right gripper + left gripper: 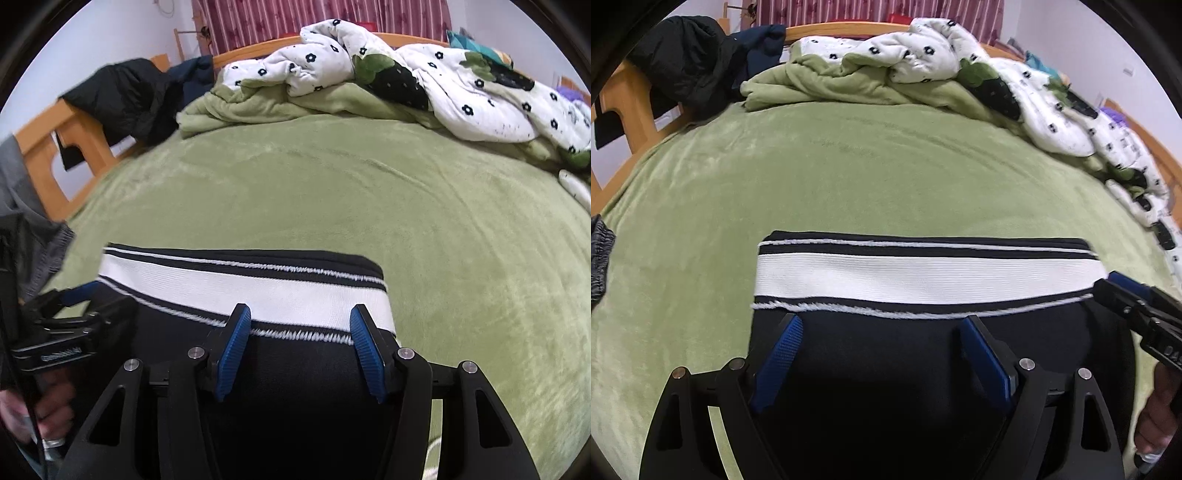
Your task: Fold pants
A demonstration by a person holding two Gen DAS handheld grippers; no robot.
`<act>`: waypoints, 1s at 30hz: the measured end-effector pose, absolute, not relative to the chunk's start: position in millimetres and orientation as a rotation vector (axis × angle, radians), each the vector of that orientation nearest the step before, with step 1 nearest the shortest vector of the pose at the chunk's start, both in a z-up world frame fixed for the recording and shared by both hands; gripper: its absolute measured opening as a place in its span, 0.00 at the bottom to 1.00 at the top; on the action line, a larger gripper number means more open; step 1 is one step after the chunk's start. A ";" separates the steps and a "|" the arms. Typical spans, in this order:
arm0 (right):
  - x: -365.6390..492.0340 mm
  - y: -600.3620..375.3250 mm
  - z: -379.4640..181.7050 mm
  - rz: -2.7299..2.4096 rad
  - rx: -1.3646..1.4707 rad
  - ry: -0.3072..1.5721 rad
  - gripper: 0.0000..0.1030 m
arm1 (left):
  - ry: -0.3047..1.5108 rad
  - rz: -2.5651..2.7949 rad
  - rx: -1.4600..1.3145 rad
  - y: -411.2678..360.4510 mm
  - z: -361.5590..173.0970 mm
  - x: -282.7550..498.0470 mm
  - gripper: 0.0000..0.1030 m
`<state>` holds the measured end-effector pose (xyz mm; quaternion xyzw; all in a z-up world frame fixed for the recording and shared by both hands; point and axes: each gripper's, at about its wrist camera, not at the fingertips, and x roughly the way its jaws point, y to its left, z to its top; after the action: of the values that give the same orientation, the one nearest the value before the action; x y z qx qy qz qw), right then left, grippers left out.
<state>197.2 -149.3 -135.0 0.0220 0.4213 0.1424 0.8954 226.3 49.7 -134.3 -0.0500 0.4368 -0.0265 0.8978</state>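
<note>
Two grippers hung over the pants (923,354) — black, white-banded waistband (923,277) farthest from the cameras, flat on the green bed (849,177). Left gripper (881,354): fingers wide apart over the dark cloth, gripping nothing. Right gripper (301,343): fingers about half spread by the waistband's right corner, nothing pinched. Judged step — lining up a grasp; next move calls for lowering and closing on cloth edges.
</note>
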 end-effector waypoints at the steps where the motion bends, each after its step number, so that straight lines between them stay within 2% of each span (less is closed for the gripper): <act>1: 193.3 -153.3 -132.3 0.280 0.042 0.866 0.55 | 0.901 -0.077 -0.118 49.5 -131.6 223.3 0.83; 9: 170.0 -177.6 -135.2 0.244 0.214 0.944 0.55 | 1.020 -0.356 -0.218 13.8 -139.8 176.8 0.83; 18: 104.2 -188.0 -144.1 0.255 0.216 0.963 0.55 | 0.974 -0.346 0.091 -12.6 -150.7 101.4 0.83; 26: 51.9 -171.0 -156.2 0.225 -0.032 0.929 0.55 | 0.914 -0.225 0.174 9.6 -146.4 61.9 0.84; 30: 46.8 -177.2 -161.5 0.216 -0.016 0.950 0.55 | 0.922 -0.180 0.137 25.2 -146.3 55.4 0.84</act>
<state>46.8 -177.2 -161.5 -0.0075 0.4564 0.1038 0.8837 55.4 25.2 -146.3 0.0660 0.4437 -0.0867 0.8895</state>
